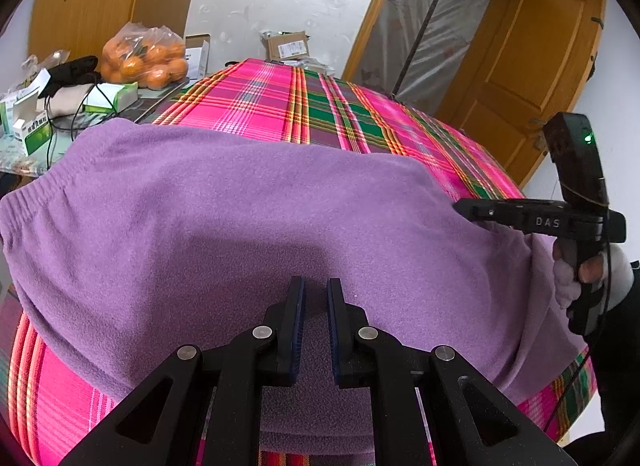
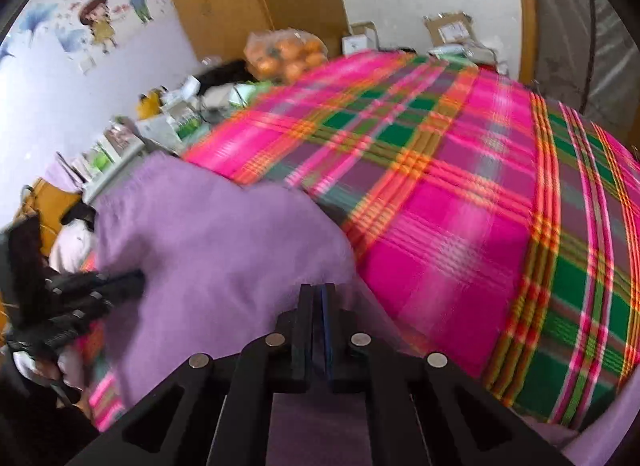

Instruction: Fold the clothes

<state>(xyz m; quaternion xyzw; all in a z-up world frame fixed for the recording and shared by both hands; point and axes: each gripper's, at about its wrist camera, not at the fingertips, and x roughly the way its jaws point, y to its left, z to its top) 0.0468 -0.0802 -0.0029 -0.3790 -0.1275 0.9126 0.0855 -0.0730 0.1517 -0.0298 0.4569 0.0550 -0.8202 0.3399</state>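
The left gripper (image 1: pixel 316 290) points down at a slant over the near part of a purple fleece garment (image 1: pixel 224 217), its blue-padded fingers (image 1: pixel 298 318) a narrow gap apart with a ridge of the fleece lying between them; whether the pads actually bite the cloth cannot be told. The right gripper (image 2: pixel 318 294) also tilts downward at the garment's right edge, its fingers pressed together, and the blurred right wrist view does not show whether a fold of fleece is caught between them. From the left wrist view the right gripper (image 1: pixel 460 207) appears side-on, its black tip touching the fleece where it meets the bedcover, with a gloved hand (image 1: pixel 576 274) wrapped round its handle. The garment lies spread flat across the near half of a bright pink, green and orange plaid cloth (image 1: pixel 320 105) covering the table. Beyond the garment's far left corner sit a plastic bag of oranges (image 1: pixel 146 57), green-and-white cardboard boxes (image 1: pixel 32 129) and black cables (image 1: pixel 76 113), well apart from both grippers. A brown cardboard parcel (image 1: pixel 288 45) rests at the far end of the cloth. Only the left wrist view shows the wooden door (image 1: pixel 540 65) on the right; only the right wrist view shows the cartoon wall stickers (image 2: pixel 104 13) and the left gripper (image 2: pixel 136 280) reaching in from the side.
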